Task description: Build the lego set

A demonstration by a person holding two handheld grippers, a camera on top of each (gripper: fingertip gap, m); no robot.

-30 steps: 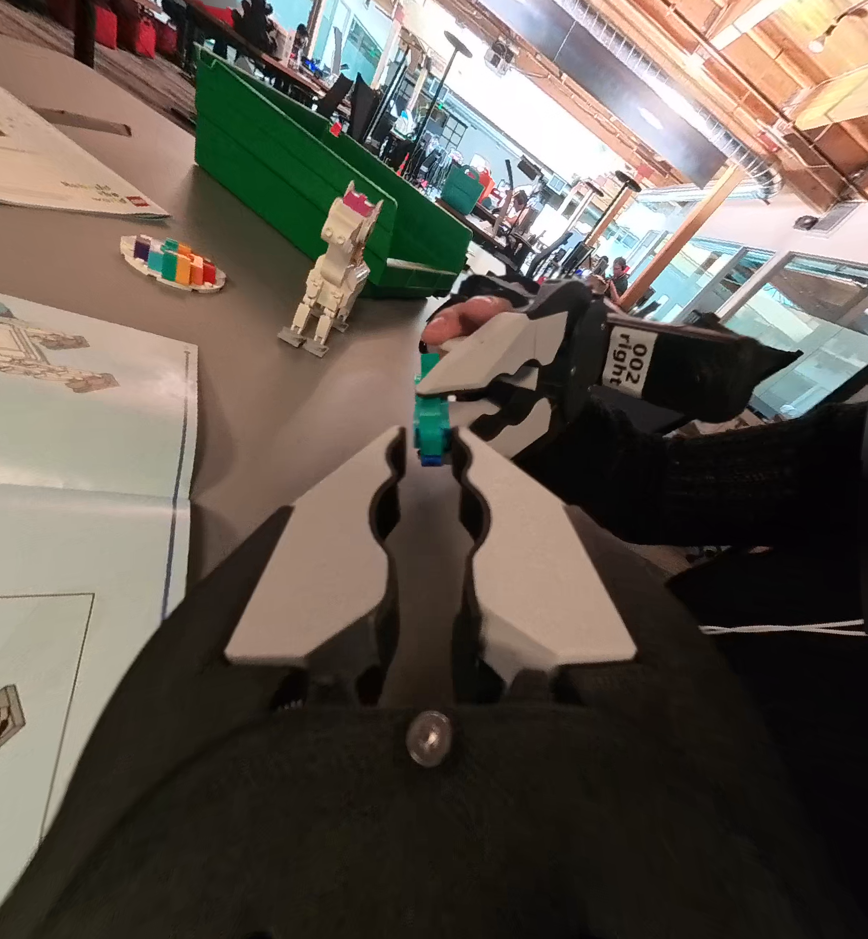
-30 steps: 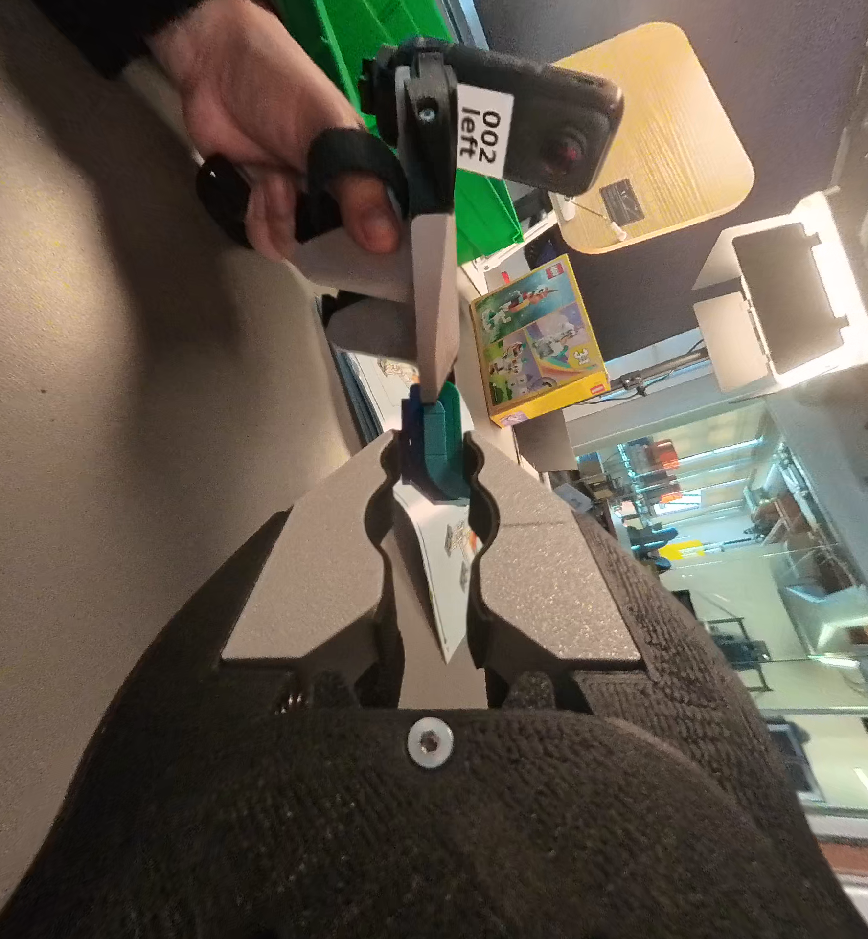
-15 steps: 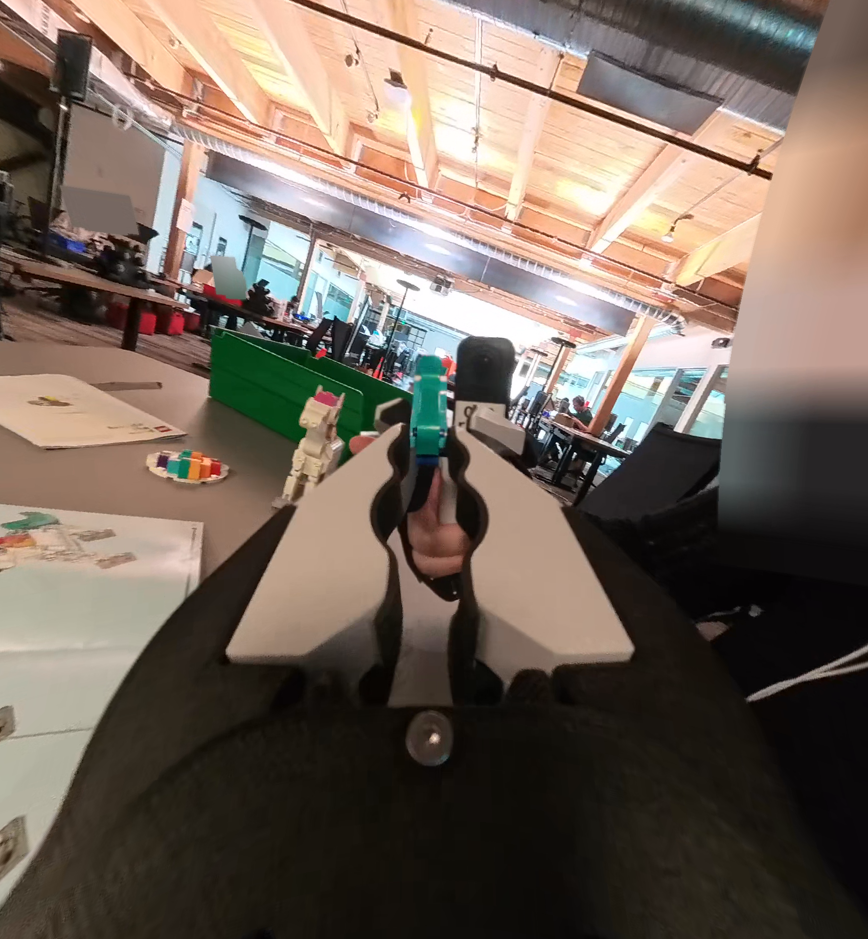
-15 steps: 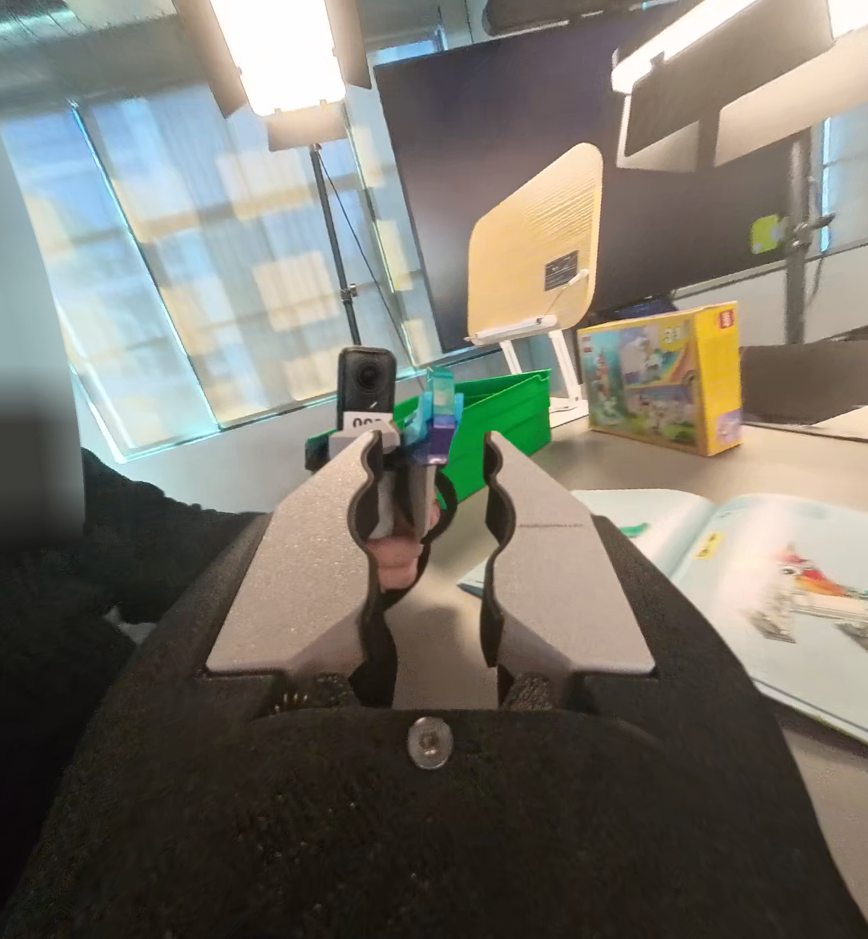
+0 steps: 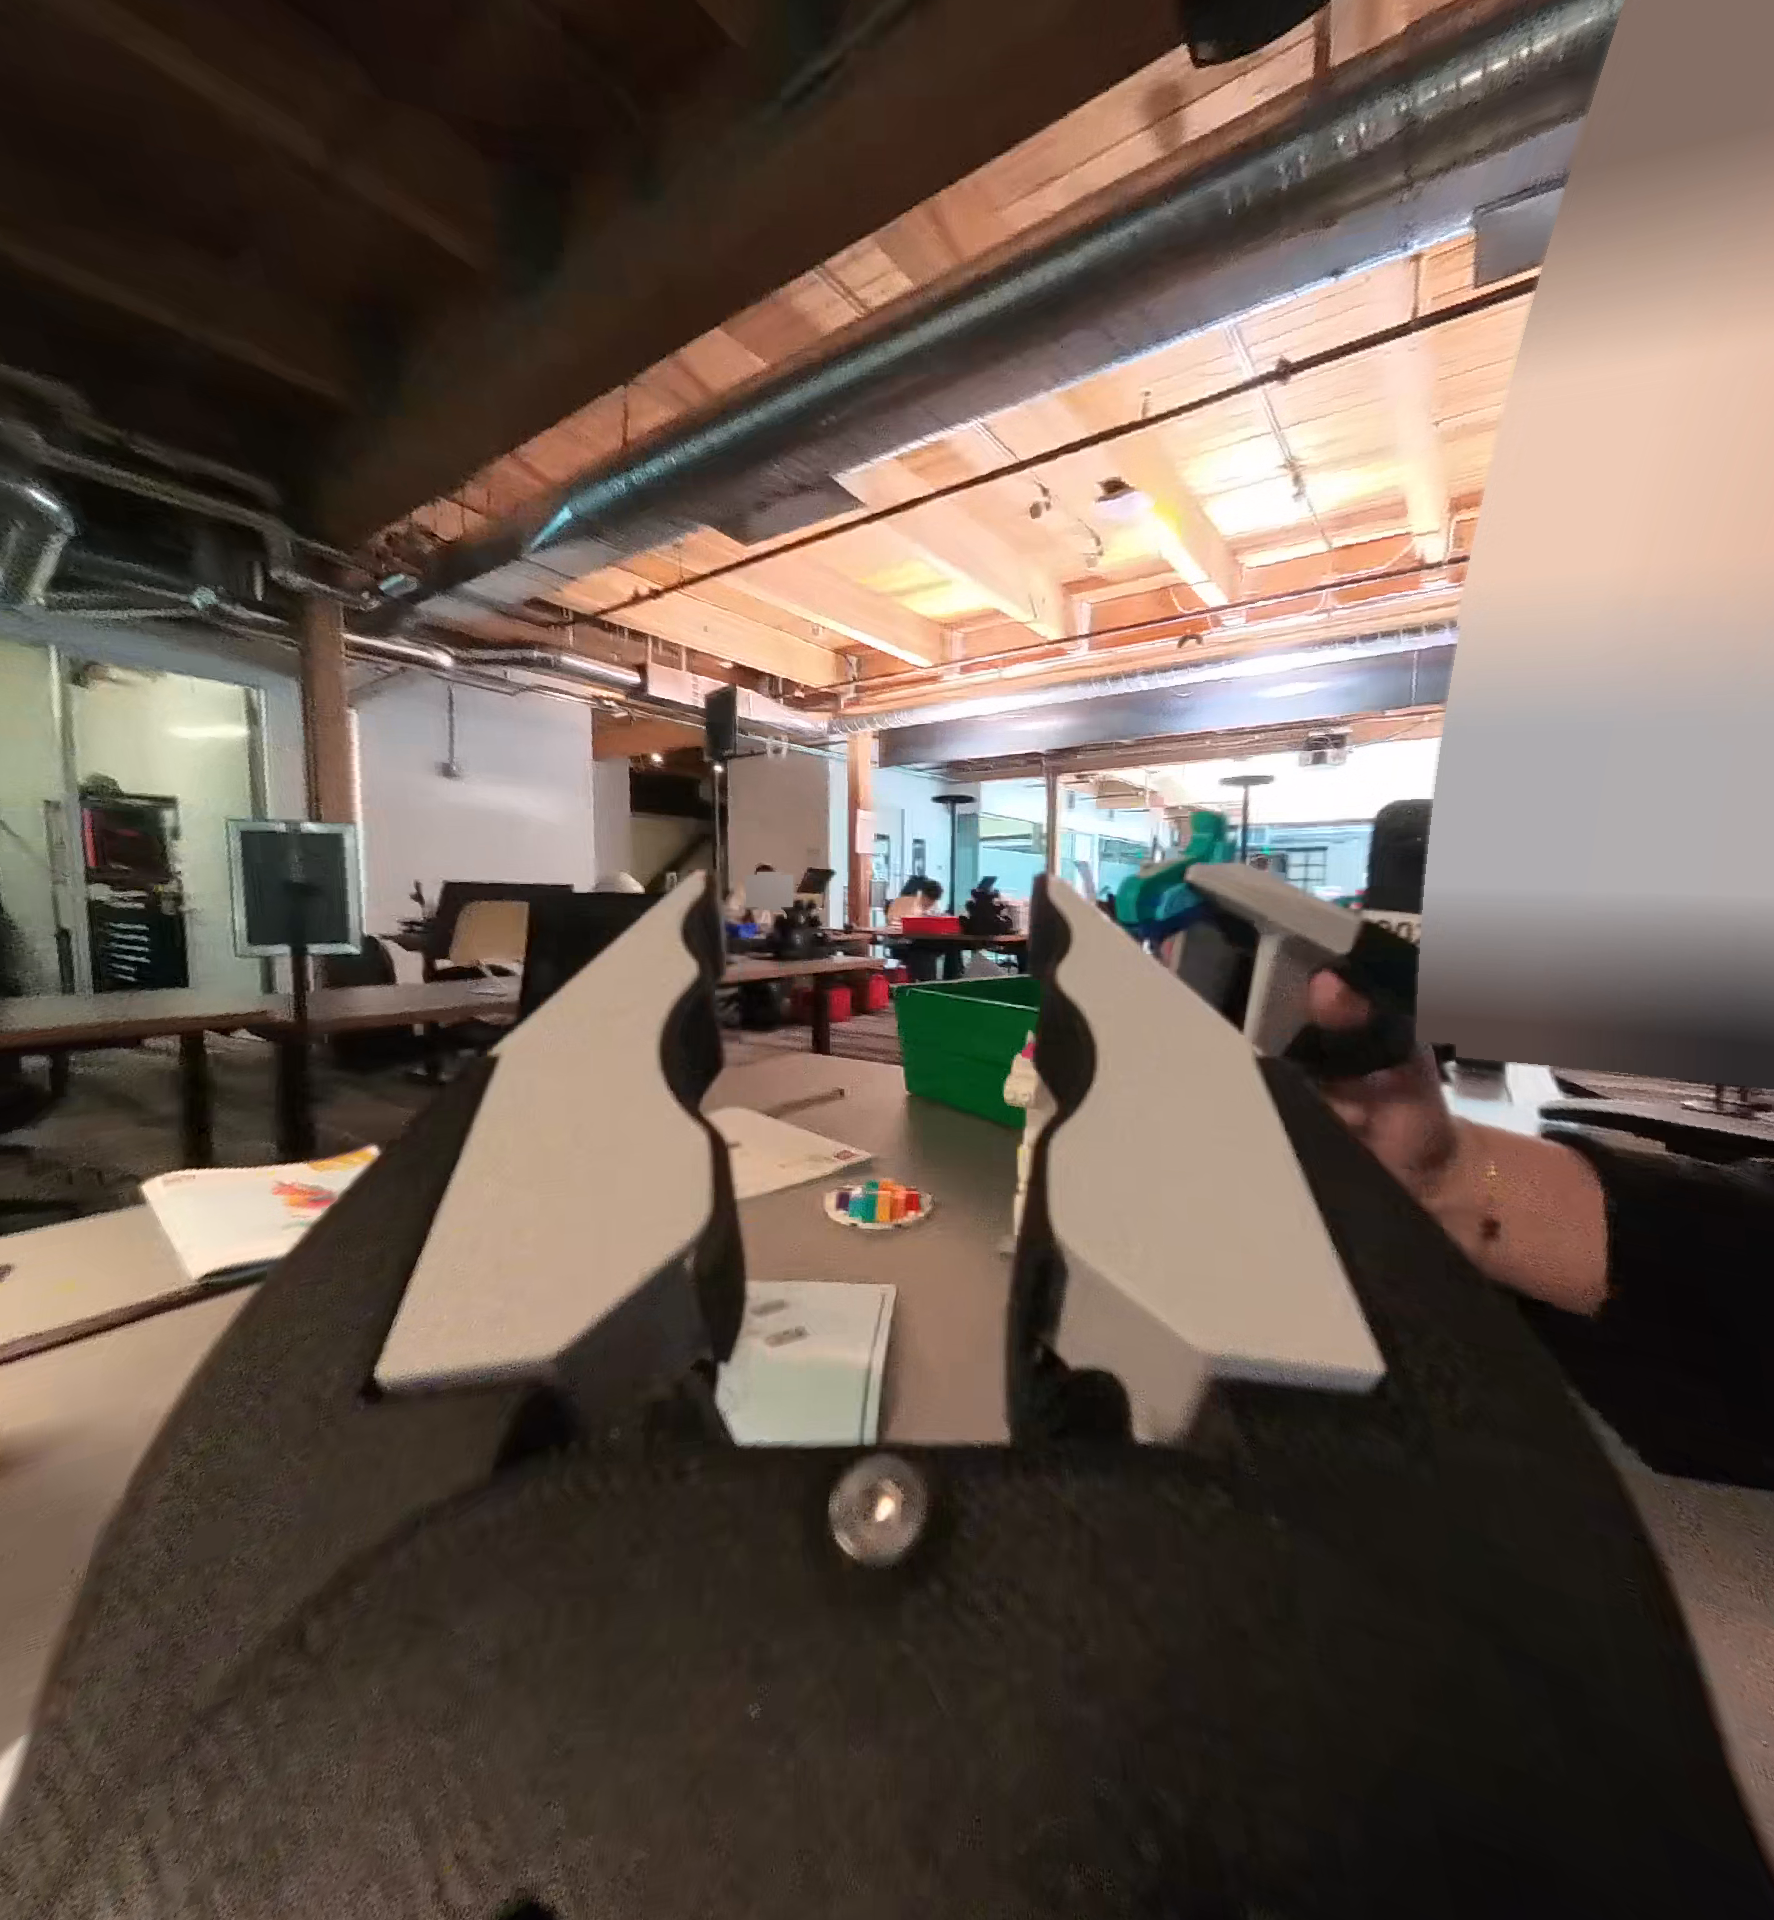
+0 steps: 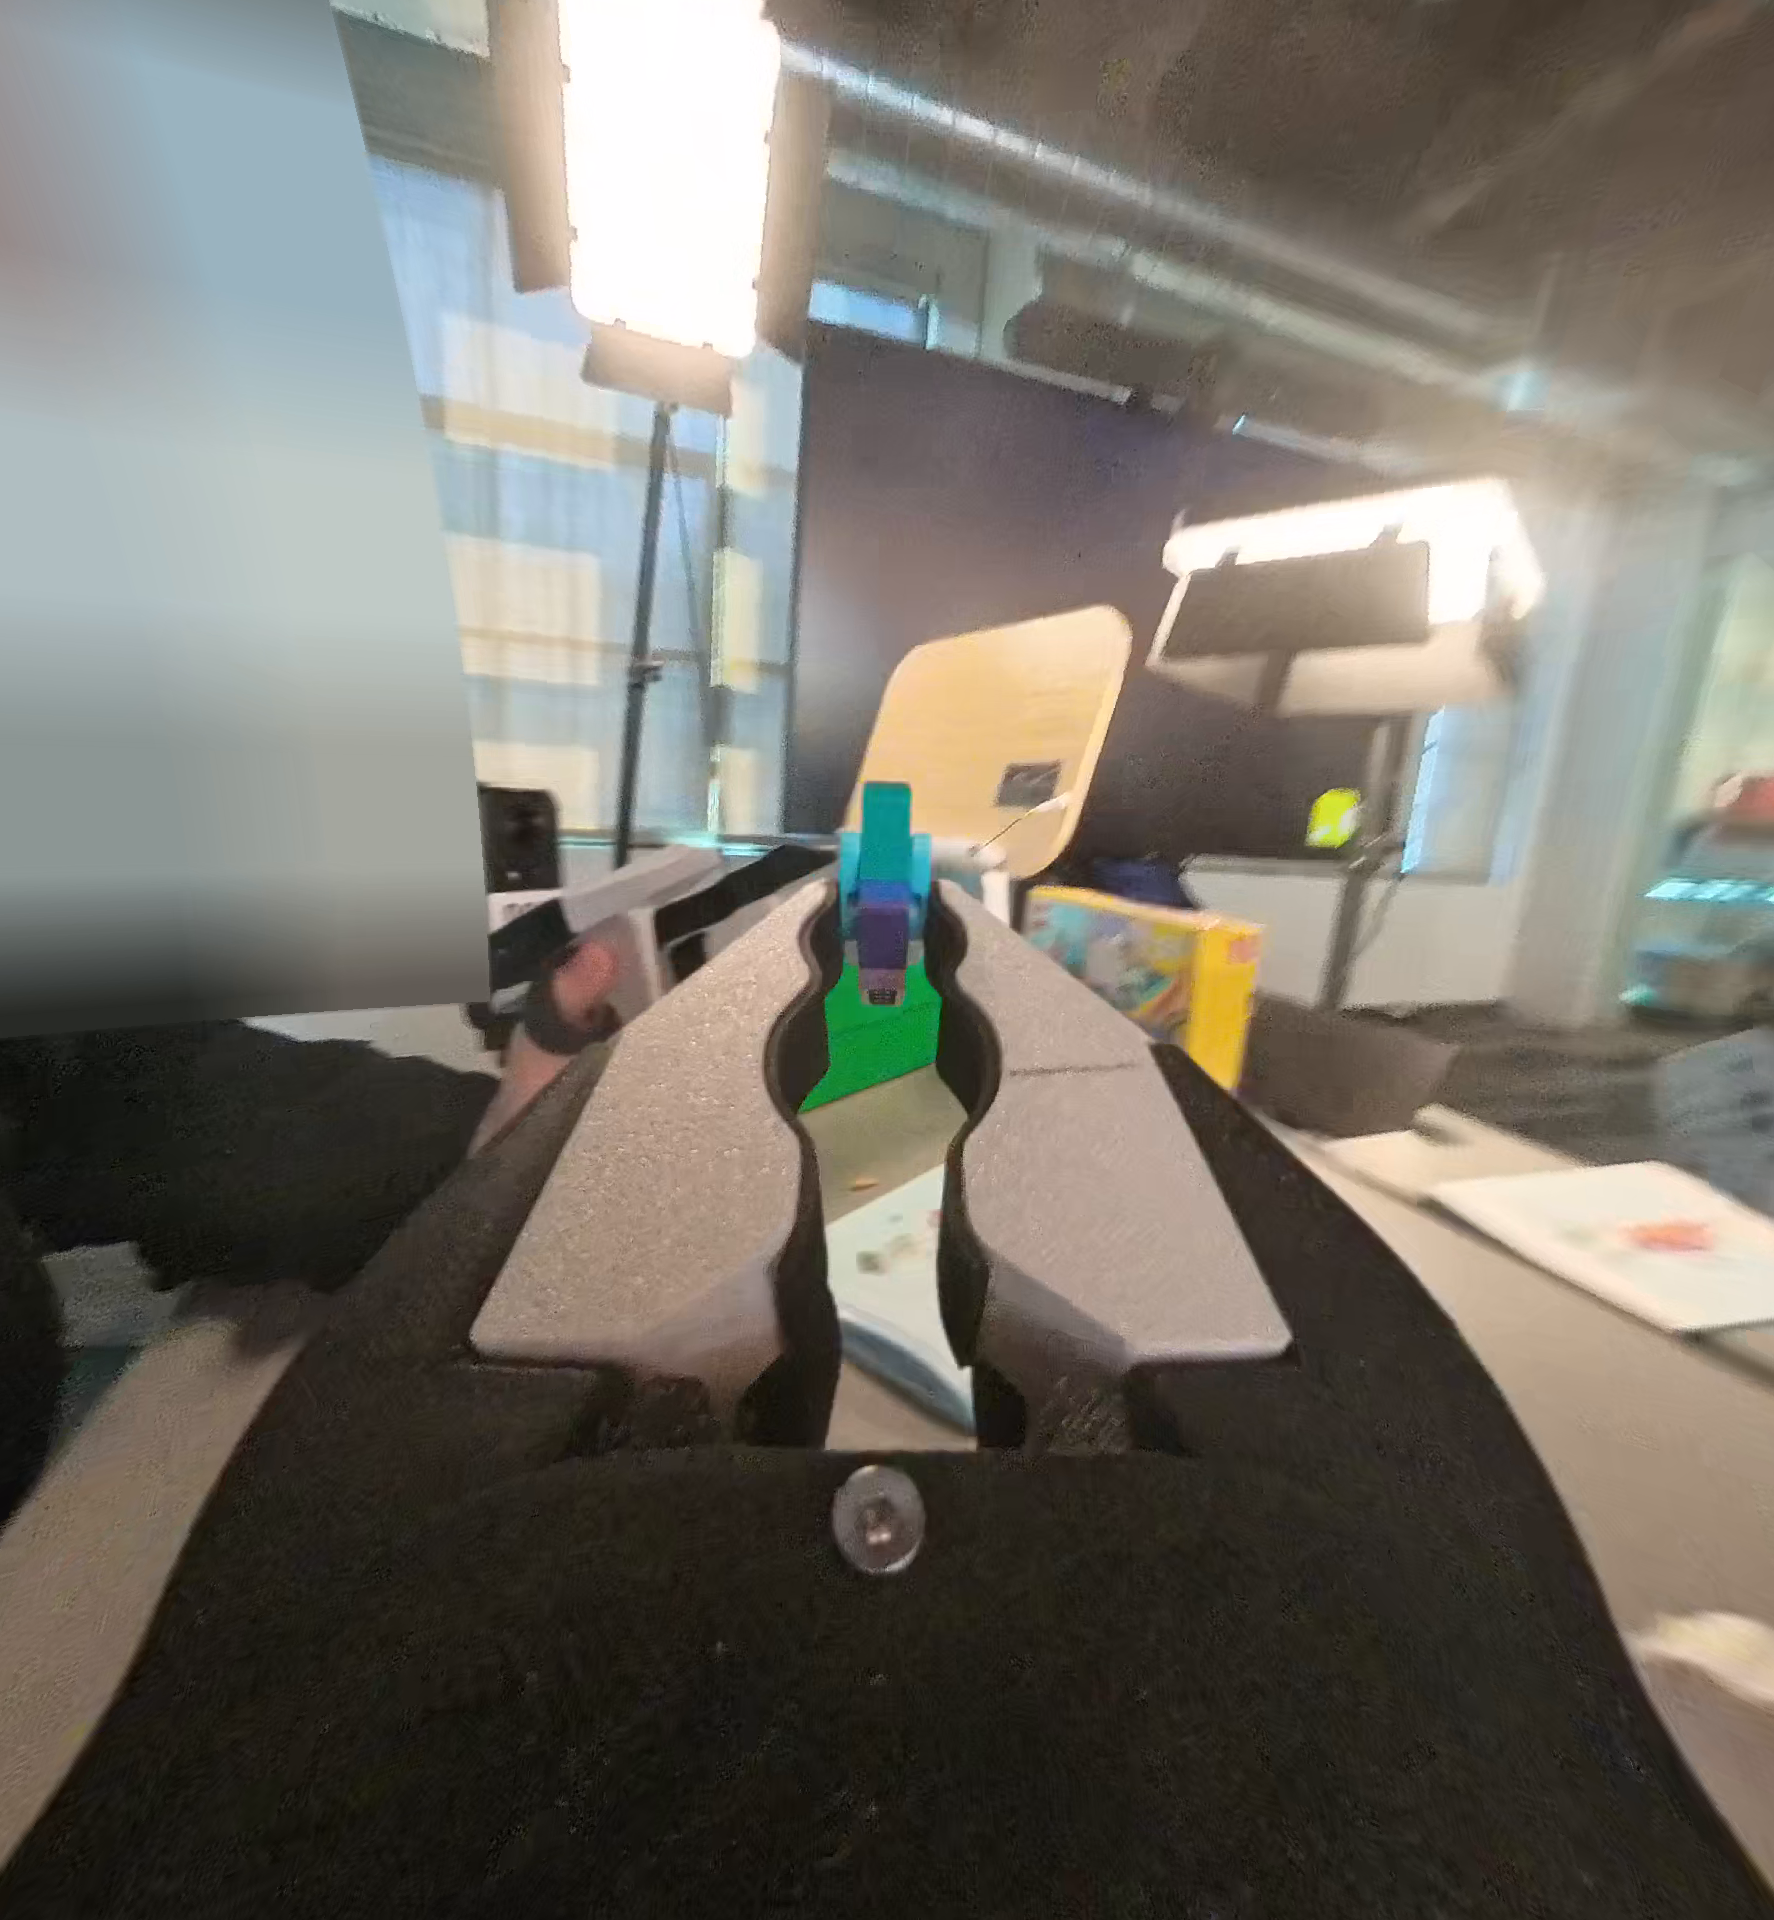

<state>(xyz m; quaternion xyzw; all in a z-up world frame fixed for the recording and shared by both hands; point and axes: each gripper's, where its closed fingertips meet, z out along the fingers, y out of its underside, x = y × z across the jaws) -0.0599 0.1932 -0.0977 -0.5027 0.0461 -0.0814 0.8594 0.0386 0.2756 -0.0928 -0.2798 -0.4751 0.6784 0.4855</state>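
A small lego piece (image 6: 881, 902), built of teal, light blue and purple bricks, is pinched between the tips of the right gripper (image 6: 883, 914). Its jaws are nearly closed, pressing on the piece from both sides, and the teal top sticks up above the fingertips. The piece is held in the air above a grey table (image 6: 1589, 1475).

In the left wrist view the same piece (image 5: 1169, 883) shows at the far right, at the end of the right gripper's grey fingers (image 5: 1267, 909), with a person's hand (image 5: 1423, 1132) in a dark sleeve behind it.

The left gripper (image 5: 870, 925) is empty, its jaws spread wide apart, pointing level across the table (image 5: 956, 1340). Between its fingers, on the table, lies a small round white plate (image 5: 878, 1205) with a cluster of coloured bricks on it. Just to the right of the plate stands a white lego animal (image 5: 1020, 1122), partly hidden by the right-hand finger. Behind it sits a green plastic bin (image 5: 961, 1039).

Closer to the camera lies an open instruction booklet (image 5: 810, 1361). Another booklet (image 5: 249, 1210) lies to the left, and a third paper (image 5: 784, 1148) lies beyond the plate.

In the right wrist view a yellow lego box (image 6: 1153, 982) stands upright on the table past the gripper, beside the green bin (image 6: 872, 1039). The left gripper (image 6: 644, 888) shows at the left, held in a hand (image 6: 571, 997).
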